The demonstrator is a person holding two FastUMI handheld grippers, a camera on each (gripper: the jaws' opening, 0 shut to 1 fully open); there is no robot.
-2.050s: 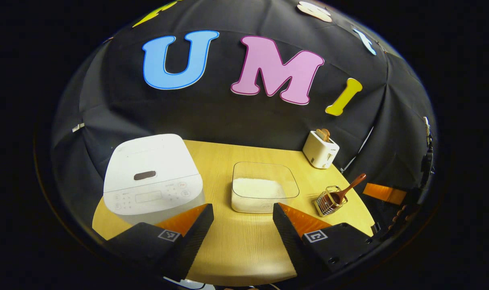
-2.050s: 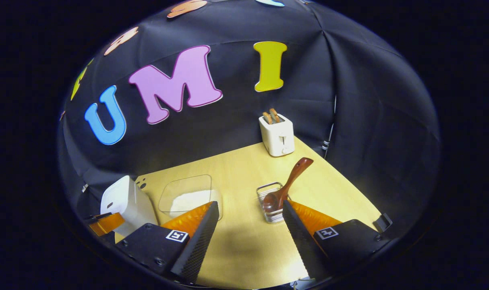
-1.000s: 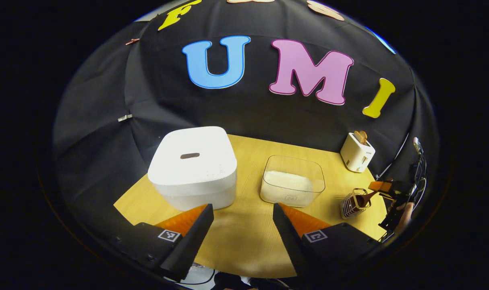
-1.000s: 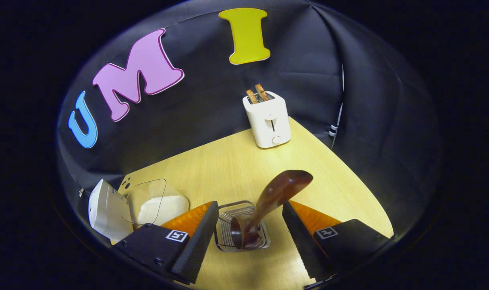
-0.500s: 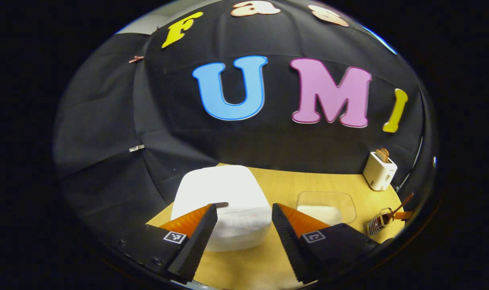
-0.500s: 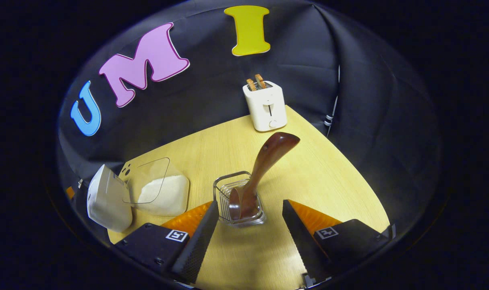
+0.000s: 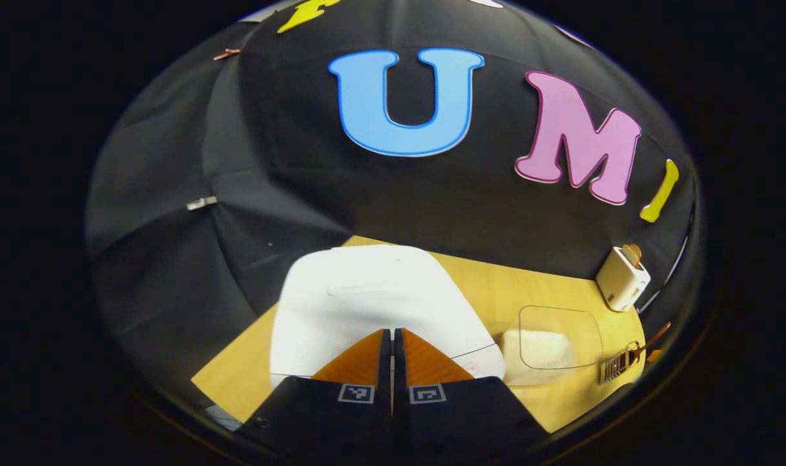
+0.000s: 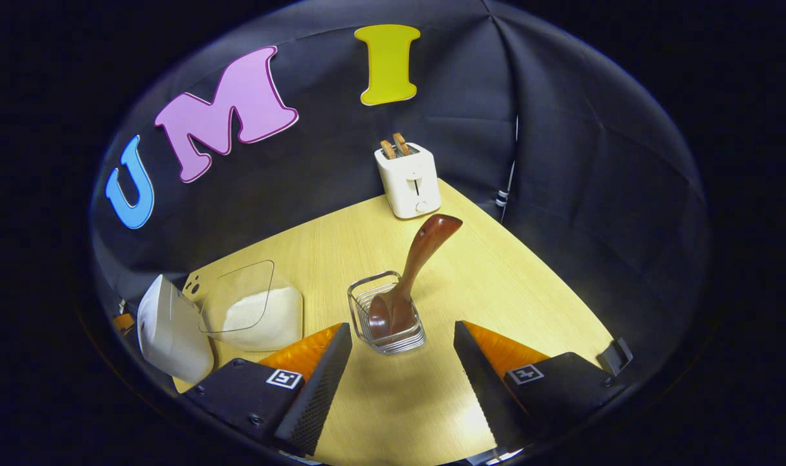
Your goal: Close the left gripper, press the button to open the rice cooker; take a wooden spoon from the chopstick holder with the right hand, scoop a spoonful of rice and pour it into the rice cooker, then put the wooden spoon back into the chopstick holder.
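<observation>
The white rice cooker point(image 7: 367, 304) stands lid down at the table's left, and my left gripper point(image 7: 392, 336) is shut with nothing in it, its tips just over the cooker's front edge. The cooker point(image 8: 169, 333) also appears at the far left of the right gripper view. A brown wooden spoon point(image 8: 414, 265) leans bowl-down in the wire chopstick holder point(image 8: 385, 317). My right gripper point(image 8: 403, 359) hangs open just in front of the holder, apart from it. A clear container of white rice point(image 8: 254, 314) sits between cooker and holder; the same rice container point(image 7: 551, 343) is right of the cooker.
A white toaster point(image 8: 407, 178) with two slices of bread stands at the back right corner, also seen as a small toaster point(image 7: 621, 278) in the left gripper view. The yellow wooden table point(image 8: 483, 272) ends at the black cloth wall behind and to the right.
My left gripper has shut and come closer to the cooker's front. The right gripper drew back slightly from the chopstick holder and stays open.
</observation>
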